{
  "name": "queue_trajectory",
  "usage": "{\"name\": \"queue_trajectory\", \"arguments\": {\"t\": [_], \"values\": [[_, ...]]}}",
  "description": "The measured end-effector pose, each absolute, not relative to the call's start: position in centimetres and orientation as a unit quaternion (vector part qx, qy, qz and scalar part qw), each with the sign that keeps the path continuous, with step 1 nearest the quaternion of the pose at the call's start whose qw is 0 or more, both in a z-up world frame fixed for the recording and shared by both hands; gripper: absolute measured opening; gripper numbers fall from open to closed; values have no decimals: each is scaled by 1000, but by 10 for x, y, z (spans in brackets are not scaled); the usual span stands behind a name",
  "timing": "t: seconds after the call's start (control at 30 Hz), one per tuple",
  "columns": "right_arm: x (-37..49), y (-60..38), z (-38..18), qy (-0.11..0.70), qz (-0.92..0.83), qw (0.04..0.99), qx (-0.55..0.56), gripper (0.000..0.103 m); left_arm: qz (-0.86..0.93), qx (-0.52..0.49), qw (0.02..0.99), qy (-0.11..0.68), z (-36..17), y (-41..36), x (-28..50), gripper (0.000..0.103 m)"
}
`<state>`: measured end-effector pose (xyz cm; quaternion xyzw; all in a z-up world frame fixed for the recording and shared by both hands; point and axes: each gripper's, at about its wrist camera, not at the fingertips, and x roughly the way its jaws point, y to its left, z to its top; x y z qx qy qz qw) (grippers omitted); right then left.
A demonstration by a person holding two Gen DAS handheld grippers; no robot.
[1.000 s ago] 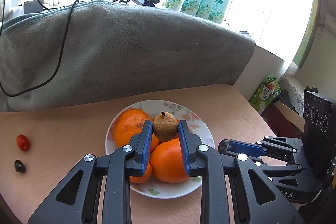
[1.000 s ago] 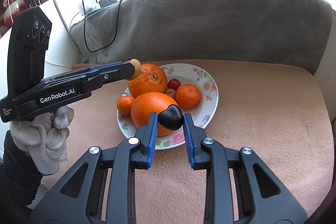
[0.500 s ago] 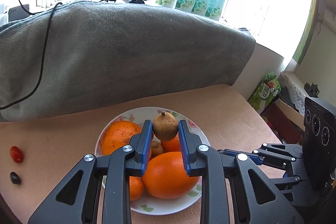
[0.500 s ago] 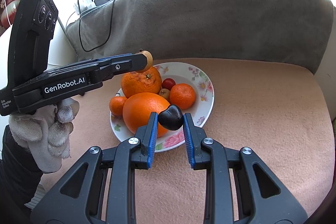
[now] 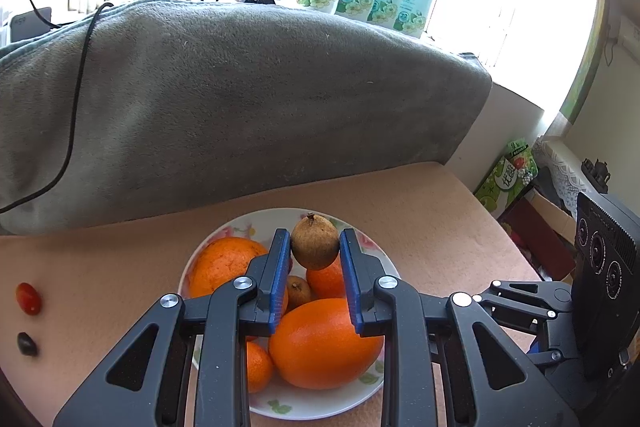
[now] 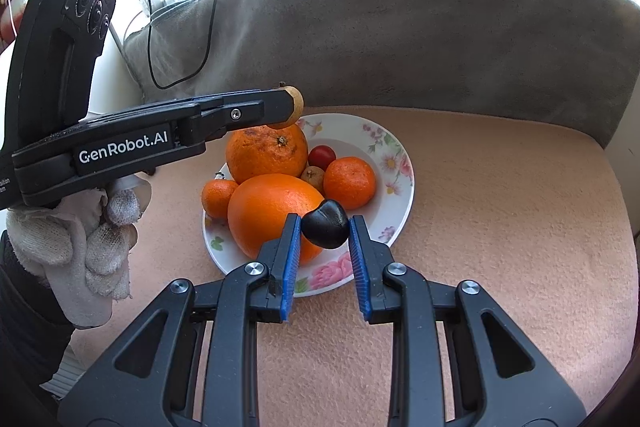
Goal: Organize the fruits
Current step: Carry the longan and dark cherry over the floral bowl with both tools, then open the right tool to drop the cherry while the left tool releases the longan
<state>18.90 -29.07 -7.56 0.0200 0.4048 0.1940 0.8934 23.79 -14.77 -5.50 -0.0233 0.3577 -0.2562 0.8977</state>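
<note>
The left gripper (image 5: 315, 245) clamps a small brown fruit (image 5: 315, 242) between its blue pads, held above the flowered plate (image 5: 256, 223) that sits on the tan cloth (image 5: 100, 267). The right gripper (image 6: 323, 229) grips a dark, glossy nut (image 6: 324, 229) over the near rim of the same plate. Only the left wrist view shows two loose pieces on the cloth, well left of the plate: a red cherry tomato (image 5: 28, 298) and, nearer, a small black nut (image 5: 27, 343). Only the right wrist view shows the plate's full load: two large oranges (image 6: 266, 155) (image 6: 272, 211), two small mandarins (image 6: 349, 182) (image 6: 219, 193), a red tomato (image 6: 321, 156) and a little brown fruit (image 6: 312, 174) between them, plus the gloved left hand (image 6: 76, 235) holding its gripper from the side.
</note>
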Motion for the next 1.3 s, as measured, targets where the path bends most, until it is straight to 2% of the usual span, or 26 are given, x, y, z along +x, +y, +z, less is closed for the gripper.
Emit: {"name": "queue_trajectory", "arguments": {"t": [0.3,0.37,0.43,0.47,0.57,0.63,0.67,0.7,0.73,0.8,0.83,0.9,1.3], "values": [[192,-292,-77,401,191,896,16,26,-251,-27,901,354,-52,-145,237,24],[193,-291,-77,400,191,896,16,27,-251,-27,901,354,-51,-145,237,30],[192,-292,-76,397,192,897,18,46,-250,-28,901,353,-50,-145,237,32],[191,-293,-76,393,192,899,18,60,-249,-28,902,352,-50,-144,237,32],[189,-293,-73,385,194,902,19,63,-250,-29,902,350,-48,-142,237,33],[190,-293,-72,385,192,903,17,68,-248,-29,903,349,-47,-142,237,46],[189,-293,-71,384,191,903,17,74,-247,-31,904,348,-47,-141,236,54],[189,-293,-71,382,191,904,18,78,-246,-34,905,346,-46,-140,236,58],[188,-294,-71,381,191,904,19,78,-245,-36,905,346,-45,-139,236,60],[187,-294,-70,380,190,905,22,80,-236,-34,907,347,-44,-138,236,70],[186,-295,-69,379,190,905,22,81,-230,-31,909,346,-43,-138,235,71],[185,-294,-68,377,190,906,22,86,-224,-28,911,345,-42,-137,235,71],[182,-286,-61,377,187,907,23,87,-196,-14,921,338,-34,-123,223,71]]}}
